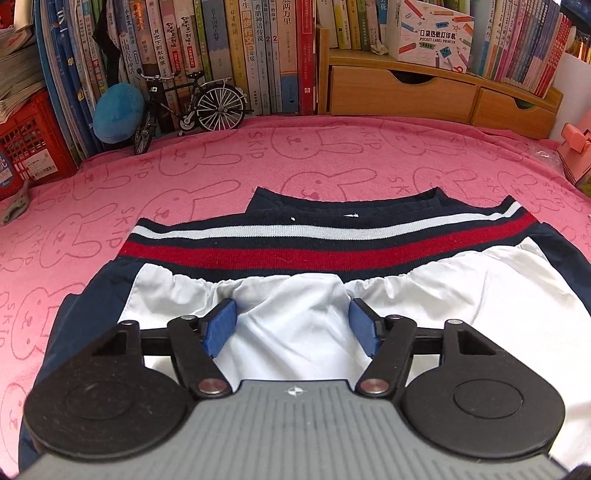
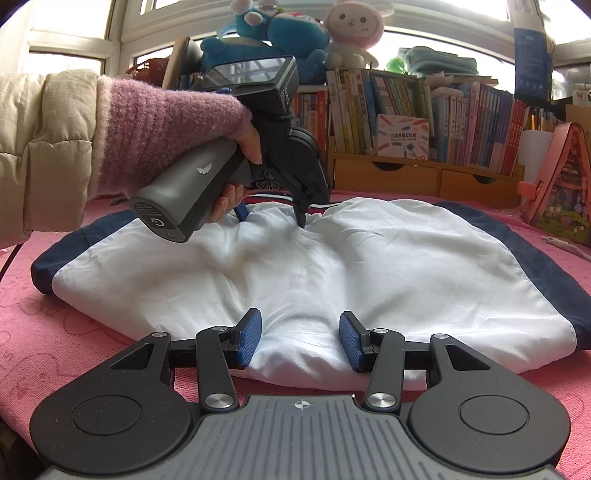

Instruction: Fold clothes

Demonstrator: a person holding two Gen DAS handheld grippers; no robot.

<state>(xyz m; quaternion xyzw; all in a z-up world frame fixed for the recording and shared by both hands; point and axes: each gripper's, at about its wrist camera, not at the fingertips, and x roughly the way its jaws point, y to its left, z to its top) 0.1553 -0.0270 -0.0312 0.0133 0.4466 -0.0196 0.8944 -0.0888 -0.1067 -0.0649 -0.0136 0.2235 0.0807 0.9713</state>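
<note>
Left gripper [image 1: 291, 325]: blue pads set either side of a raised bunch of white lining, just below the striped waistband [image 1: 325, 240]. Both pads touch the cloth; the fabric is pinched up between them, so it reads as clamped on the garment. From the right wrist view the same gripper [image 2: 273, 218] points steeply down into the far edge of the white cloth, held by a hand [image 2: 236, 162] in a pink knit cuff under a cream padded sleeve [image 2: 40, 147].

Right gripper [image 2: 301, 341]: pads part-way apart, a hump of white fabric gathered between them at the near edge. Pads press its sides; gripped.

Garment [image 2: 332, 266]: white inside panel with navy borders, lying spread on the pink rabbit-print cover [image 1: 184, 177], middle of the surface.

Beyond: model bicycle [image 1: 192, 107], blue plush ball [image 1: 118, 112], rows of books [image 1: 236, 55], wooden drawer unit [image 1: 402, 92], plush toys [image 2: 306, 33] atop the shelf.
</note>
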